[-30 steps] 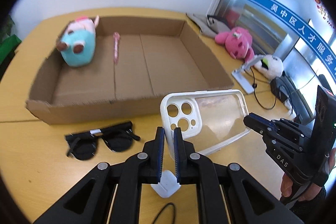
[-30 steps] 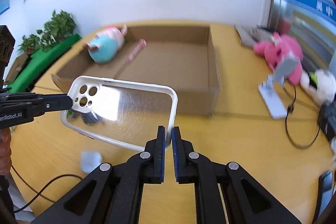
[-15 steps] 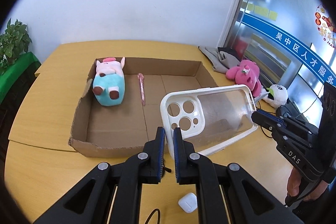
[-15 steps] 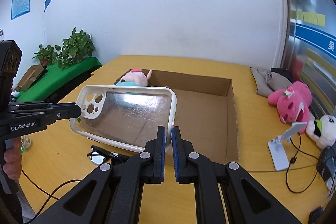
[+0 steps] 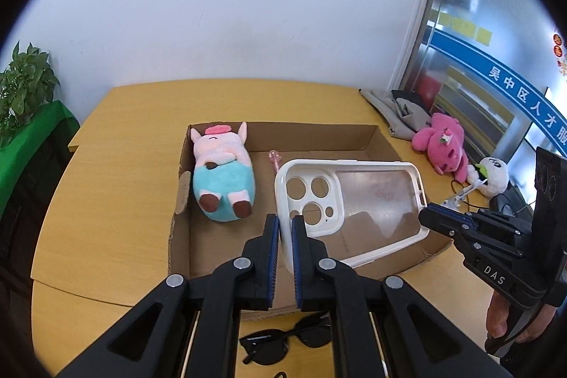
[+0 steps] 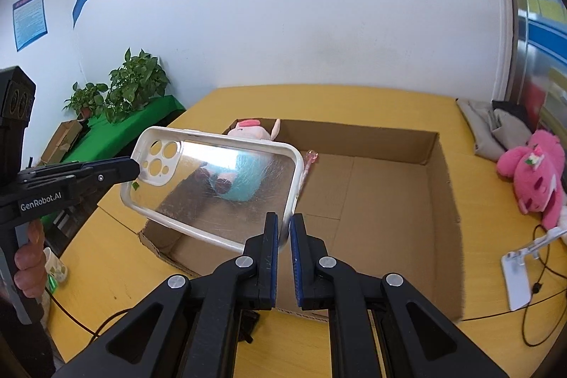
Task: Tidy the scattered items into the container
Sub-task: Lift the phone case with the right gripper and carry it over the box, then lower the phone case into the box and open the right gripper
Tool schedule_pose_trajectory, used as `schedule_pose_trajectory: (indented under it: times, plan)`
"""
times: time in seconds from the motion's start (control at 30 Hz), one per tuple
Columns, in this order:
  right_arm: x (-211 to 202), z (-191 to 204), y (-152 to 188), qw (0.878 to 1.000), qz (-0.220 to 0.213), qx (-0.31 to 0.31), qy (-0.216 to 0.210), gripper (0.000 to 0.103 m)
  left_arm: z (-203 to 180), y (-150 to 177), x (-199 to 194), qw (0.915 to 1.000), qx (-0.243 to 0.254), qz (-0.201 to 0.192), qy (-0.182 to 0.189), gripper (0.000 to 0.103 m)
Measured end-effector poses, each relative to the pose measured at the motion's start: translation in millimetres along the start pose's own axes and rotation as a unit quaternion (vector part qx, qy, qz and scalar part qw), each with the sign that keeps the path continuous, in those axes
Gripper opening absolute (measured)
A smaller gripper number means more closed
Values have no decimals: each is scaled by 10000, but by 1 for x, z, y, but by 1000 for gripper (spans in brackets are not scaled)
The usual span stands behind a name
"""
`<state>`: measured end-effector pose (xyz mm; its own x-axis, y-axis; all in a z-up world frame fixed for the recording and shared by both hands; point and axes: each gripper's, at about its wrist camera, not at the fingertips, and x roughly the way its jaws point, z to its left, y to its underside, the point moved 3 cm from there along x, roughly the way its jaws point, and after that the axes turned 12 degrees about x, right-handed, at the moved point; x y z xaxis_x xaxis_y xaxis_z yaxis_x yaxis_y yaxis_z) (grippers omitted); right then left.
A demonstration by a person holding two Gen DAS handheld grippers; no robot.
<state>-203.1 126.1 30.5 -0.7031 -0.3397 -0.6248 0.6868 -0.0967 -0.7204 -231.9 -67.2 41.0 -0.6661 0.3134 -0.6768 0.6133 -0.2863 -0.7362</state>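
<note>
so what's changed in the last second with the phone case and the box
Both grippers, left and right, carried the phone case up from beside the sunglasses to above the cardboard box. Both stay clamped on its ends. The pig plush and pink pen lie unmoved inside.

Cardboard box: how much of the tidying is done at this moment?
Done: the plush pig and a pink pen lie inside the cardboard box. In hand: the left gripper and right gripper each clamp an end of the clear phone case, held in the air above the box. Left: the sunglasses lie on the table in front of the box.
</note>
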Motion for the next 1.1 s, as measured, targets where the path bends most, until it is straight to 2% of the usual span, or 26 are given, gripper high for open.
schedule_pose_trajectory:
  times: [0.27,0.5,0.7,1.1]
  plan:
    - [66,-6,1,9974,682,213,23,8,28,7,48,9985,-18,537,-127,6]
    - [112,-20,11,9907,1266,495,80,8,50,28,93,9925,-293,1185,66,6]
    - [146,-22,20,9829,1718,641,187,8,60,36,117,9876,-360,1527,-29,6]
    - [190,-27,37,9641,2472,948,217,6,71,61,160,9706,-250,2358,-409,4]
